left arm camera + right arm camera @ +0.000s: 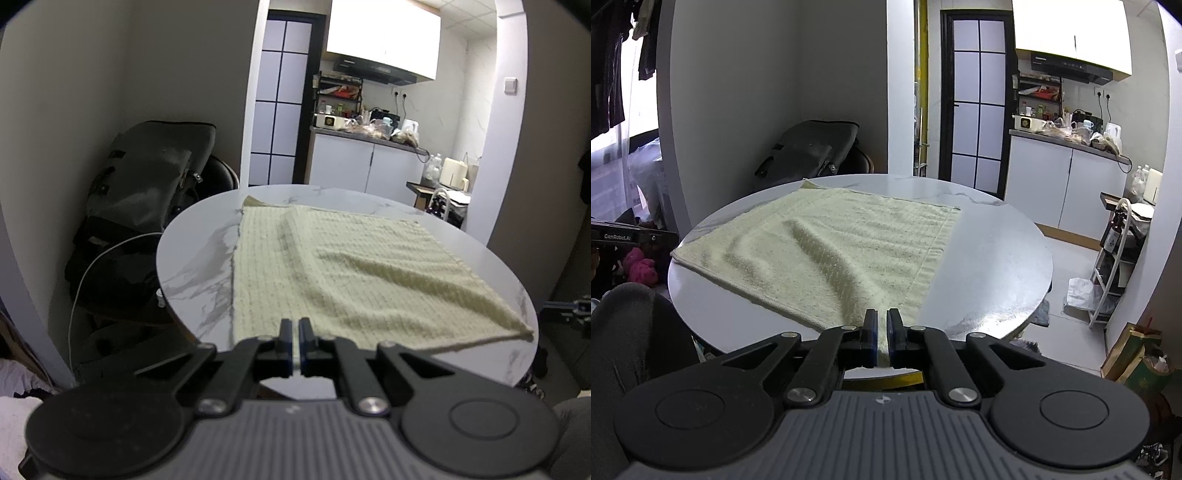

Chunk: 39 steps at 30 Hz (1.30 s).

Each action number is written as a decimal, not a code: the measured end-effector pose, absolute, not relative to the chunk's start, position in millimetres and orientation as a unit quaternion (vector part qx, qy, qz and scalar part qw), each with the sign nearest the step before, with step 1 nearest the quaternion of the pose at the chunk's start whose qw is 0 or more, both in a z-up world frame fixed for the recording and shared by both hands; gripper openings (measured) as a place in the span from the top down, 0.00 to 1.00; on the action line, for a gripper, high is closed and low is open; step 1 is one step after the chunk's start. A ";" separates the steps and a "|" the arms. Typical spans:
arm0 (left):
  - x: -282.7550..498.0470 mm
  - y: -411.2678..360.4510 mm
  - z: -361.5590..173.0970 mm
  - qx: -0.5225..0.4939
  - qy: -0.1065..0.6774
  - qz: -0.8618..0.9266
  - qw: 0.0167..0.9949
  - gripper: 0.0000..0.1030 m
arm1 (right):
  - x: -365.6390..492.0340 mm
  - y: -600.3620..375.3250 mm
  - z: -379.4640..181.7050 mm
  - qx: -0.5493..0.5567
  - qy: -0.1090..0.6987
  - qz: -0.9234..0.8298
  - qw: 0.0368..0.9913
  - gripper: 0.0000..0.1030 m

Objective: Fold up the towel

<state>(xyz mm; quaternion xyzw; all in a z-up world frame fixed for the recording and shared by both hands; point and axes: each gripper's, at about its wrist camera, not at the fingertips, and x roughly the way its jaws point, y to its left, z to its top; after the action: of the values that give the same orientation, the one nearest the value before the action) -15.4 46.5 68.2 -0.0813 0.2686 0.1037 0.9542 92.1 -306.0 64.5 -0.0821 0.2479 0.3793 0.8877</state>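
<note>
The round marble-patterned table (192, 266) carries the pale yellow towel (332, 266), which lies spread nearly flat over its middle with its longer edges running across the table from left to right and a raised crease running from its middle toward the near right corner. The right gripper (881, 325) sits at the table's near edge with that corner of the towel pinched between its narrow jaws, cloth showing in the slit. The left gripper (294, 328) is at the towel's near edge on the left side, its jaws drawn nearly together; whether cloth is caught between them cannot be told.
</note>
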 end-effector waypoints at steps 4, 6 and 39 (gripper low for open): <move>-14.7 48.6 66.2 -0.084 0.269 0.107 0.953 0.97 | 92.9 -302.0 61.9 -0.081 0.258 0.380 0.885 0.93; -14.9 51.3 63.9 -0.088 0.270 0.107 0.953 0.97 | 93.7 -298.6 60.8 -0.082 0.262 0.382 0.883 0.90; -15.1 59.2 47.7 -0.079 0.288 0.138 0.944 0.70 | 94.2 -286.3 39.5 -0.096 0.269 0.369 0.884 0.48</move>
<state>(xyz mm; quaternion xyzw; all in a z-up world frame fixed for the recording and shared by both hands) -15.1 59.2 47.7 -0.0791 0.2882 0.1379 0.9443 94.2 -286.3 39.5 -0.0962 0.2685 0.3692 0.8845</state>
